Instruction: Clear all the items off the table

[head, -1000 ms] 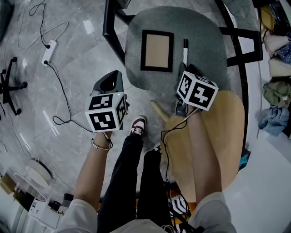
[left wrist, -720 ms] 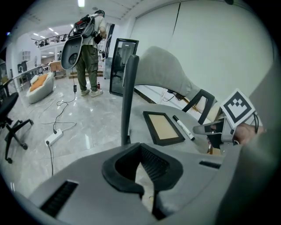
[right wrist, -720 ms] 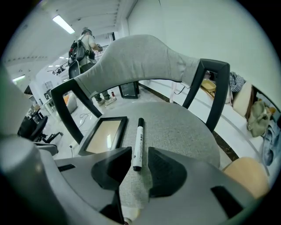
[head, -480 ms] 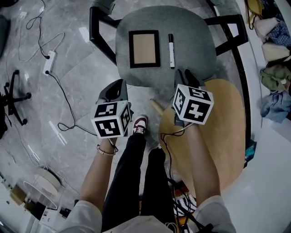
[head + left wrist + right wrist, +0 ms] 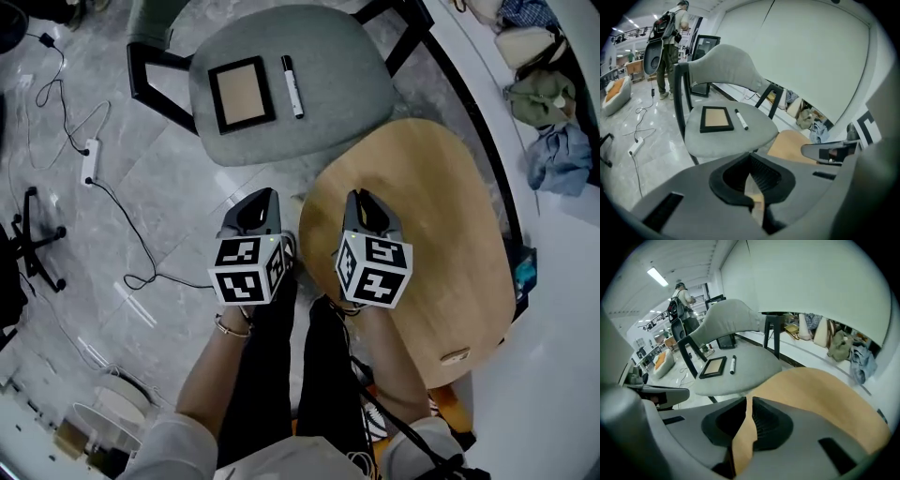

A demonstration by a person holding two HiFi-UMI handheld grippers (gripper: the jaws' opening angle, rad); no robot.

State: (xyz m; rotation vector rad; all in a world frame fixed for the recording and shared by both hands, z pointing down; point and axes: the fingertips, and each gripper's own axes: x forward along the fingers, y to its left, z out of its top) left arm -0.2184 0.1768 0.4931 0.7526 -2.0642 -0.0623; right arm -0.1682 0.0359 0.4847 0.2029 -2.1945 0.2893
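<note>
A black picture frame (image 5: 242,95) and a black-and-white marker (image 5: 292,86) lie side by side on the grey chair seat (image 5: 328,131). The frame (image 5: 716,119) and marker (image 5: 741,119) also show ahead in the left gripper view. The round wooden table (image 5: 441,216) is bare. My right gripper (image 5: 361,199) hovers over the table's left part; its jaws have just been closing, down to a thin slit, nothing between them. My left gripper (image 5: 261,199) hangs over the floor just left of the table, jaws together and empty.
A power strip (image 5: 90,150) with trailing cable lies on the marble floor at left, near an office chair base (image 5: 28,234). Bags and clothes (image 5: 553,150) are piled at the upper right. A person with a backpack (image 5: 670,28) stands far off.
Both grippers have drawn back from the chair toward me. The right one has gone from the chair's near edge to above the wooden table; the left has moved alongside it.
</note>
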